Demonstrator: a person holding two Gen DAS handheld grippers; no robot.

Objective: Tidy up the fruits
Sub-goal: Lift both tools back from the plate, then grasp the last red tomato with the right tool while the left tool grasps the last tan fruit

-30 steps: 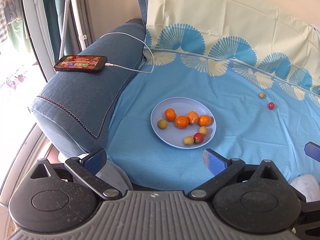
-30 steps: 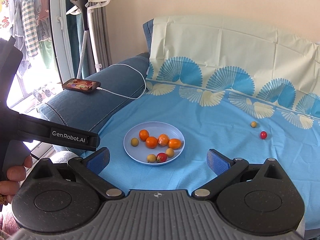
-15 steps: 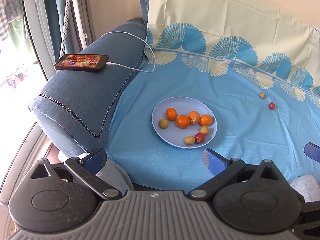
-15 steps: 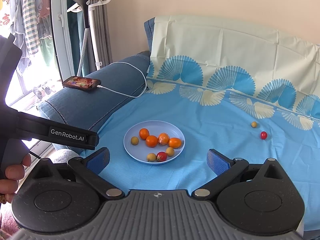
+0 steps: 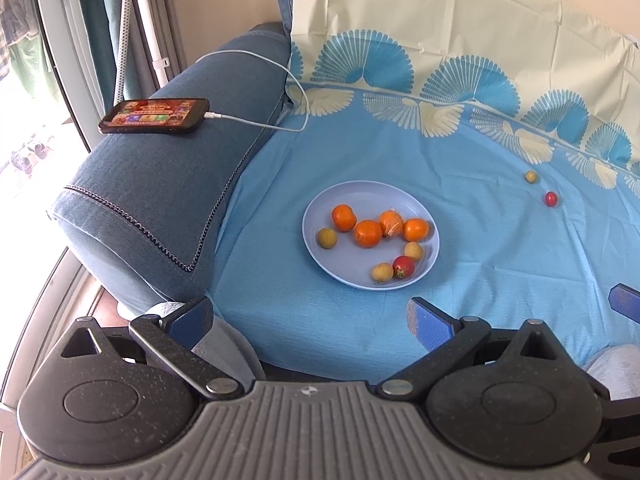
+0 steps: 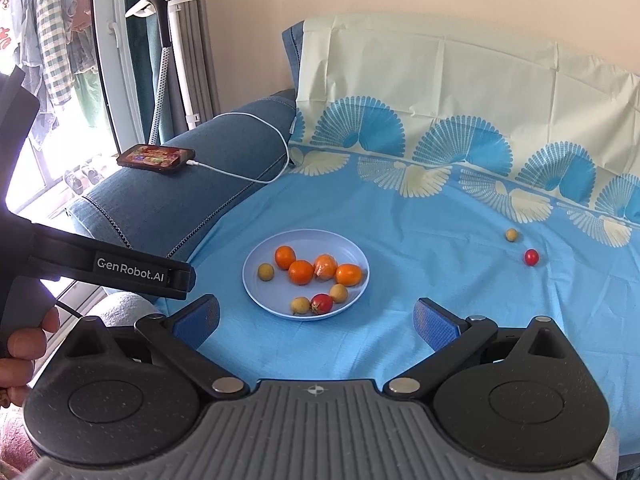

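Observation:
A pale blue plate point(image 5: 320, 208) point(image 6: 260, 254) sits on the blue sheet and holds several oranges point(image 5: 368, 233) point(image 6: 301, 272), small yellow fruits point(image 5: 327, 237) point(image 6: 265, 271) and a red tomato point(image 5: 403, 267) point(image 6: 322, 303). A loose yellow fruit point(image 5: 531, 176) point(image 6: 511, 234) and a loose red tomato point(image 5: 551, 199) point(image 6: 531, 257) lie on the sheet at the far right. My left gripper point(image 5: 308, 318) is open and empty, short of the plate. My right gripper point(image 6: 316, 320) is open and empty, just in front of the plate.
A phone point(image 5: 155, 115) point(image 6: 157, 157) on a white cable point(image 5: 296, 92) lies on the blue sofa armrest point(image 5: 160, 184) at the left. A cream and blue cover point(image 6: 440, 92) drapes the backrest. The left gripper's body point(image 6: 120, 270) shows in the right wrist view.
Both grippers have drifted slightly; the plate sits a little lower and right in the left view. Nothing was taken hold of or let go.

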